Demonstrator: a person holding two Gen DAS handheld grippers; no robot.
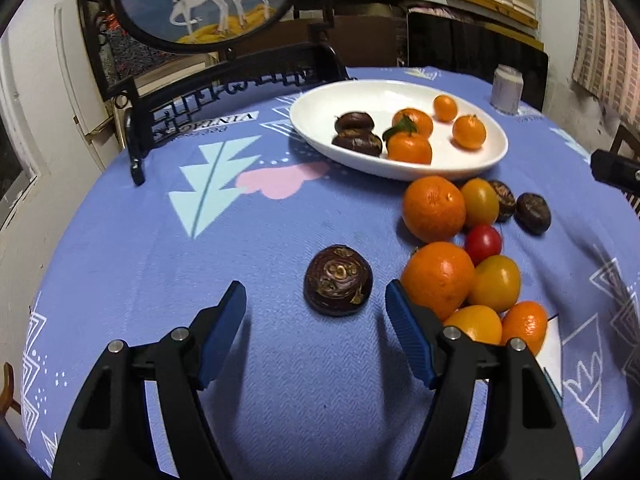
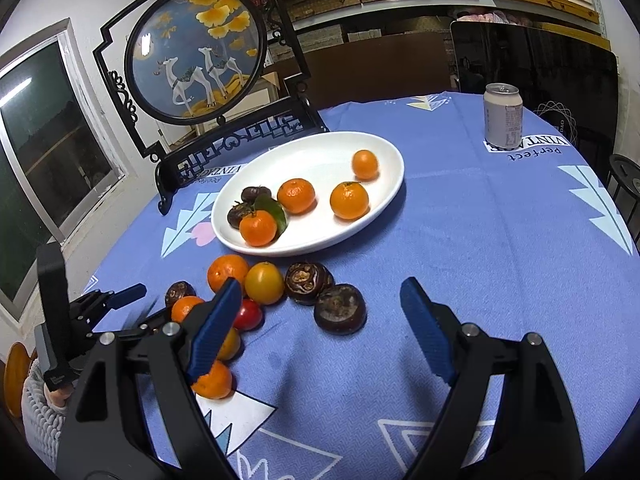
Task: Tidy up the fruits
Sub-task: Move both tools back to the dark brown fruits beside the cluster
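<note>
1. We hold the left gripper (image 1: 316, 298) low over the blue tablecloth (image 1: 160, 280), its jaws wide apart and empty. The lone water chestnut (image 1: 338, 280) lies just ahead of the gap between them, touching neither blue pad. We judge this to be the step in hand: lining up on that chestnut to carry it to the dish.

2. The next move, as we read it, calls for easing forward until the pads flank the chestnut, then closing gently. The near mandarin (image 1: 438, 278) sits just beside our right-hand pad, so we must keep clear of it or it may roll.

3. Right of the chestnut lies the loose pile, towards the near side of the cloth: a second mandarin (image 1: 434, 208), a red tomato (image 1: 483, 243), yellow tomatoes (image 1: 495, 284) and two more water chestnuts (image 2: 340, 308). All of these are yet to be sorted, so we judge the task less than half done.

4. The white oval dish (image 2: 360, 216) stands beyond the pile, towards the far left edge of the table. It holds four small mandarins (image 2: 349, 200), one with a green leaf, and two dark chestnuts (image 2: 256, 194) at its left end.

5. We hold the right gripper (image 2: 320, 300) above the cloth with its jaws spread wide and nothing between them.

6. A drink can (image 2: 503, 116) stands near the far right edge, well apart from the fruit.
</note>
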